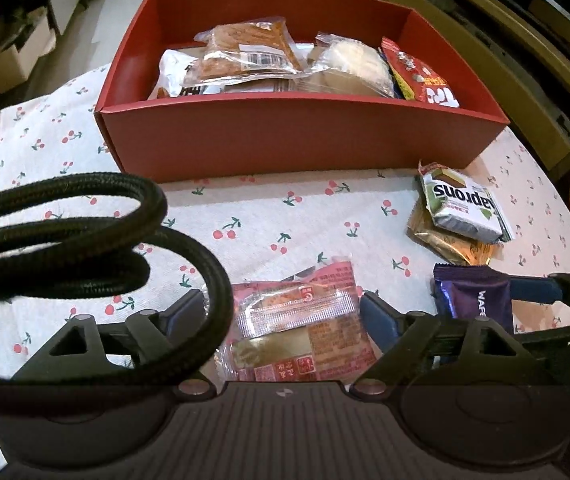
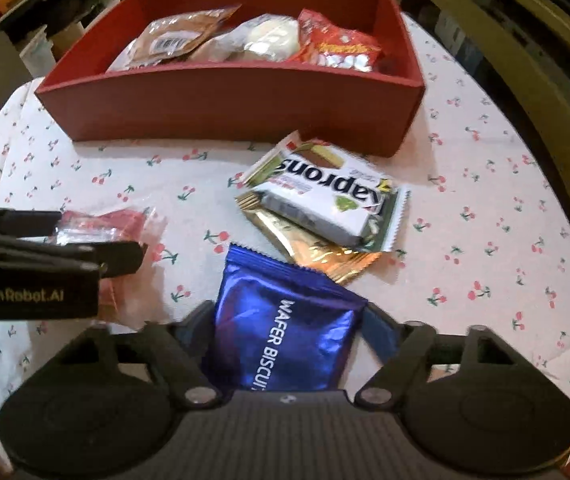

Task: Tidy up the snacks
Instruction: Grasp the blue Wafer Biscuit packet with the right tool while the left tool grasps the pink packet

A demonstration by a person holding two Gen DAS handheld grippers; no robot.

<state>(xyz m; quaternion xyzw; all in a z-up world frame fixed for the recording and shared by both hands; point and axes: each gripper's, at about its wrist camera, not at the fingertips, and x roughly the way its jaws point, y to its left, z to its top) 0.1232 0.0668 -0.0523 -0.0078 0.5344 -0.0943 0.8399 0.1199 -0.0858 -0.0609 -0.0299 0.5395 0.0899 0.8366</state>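
The left gripper straddles the pink snack packet on the tablecloth, fingers wide, contact unclear. The right gripper brackets the blue wafer packet, fingers apart at its edges. The red box stands beyond.

**Clear cloth to the left, clutter on the right**

I see bare tablecloth between the pink packet and the red box, open for passing. Rightward, the white wafer pack lying on a gold packet blocks the lane. A black cable loops across my left view. The box is nearly full.
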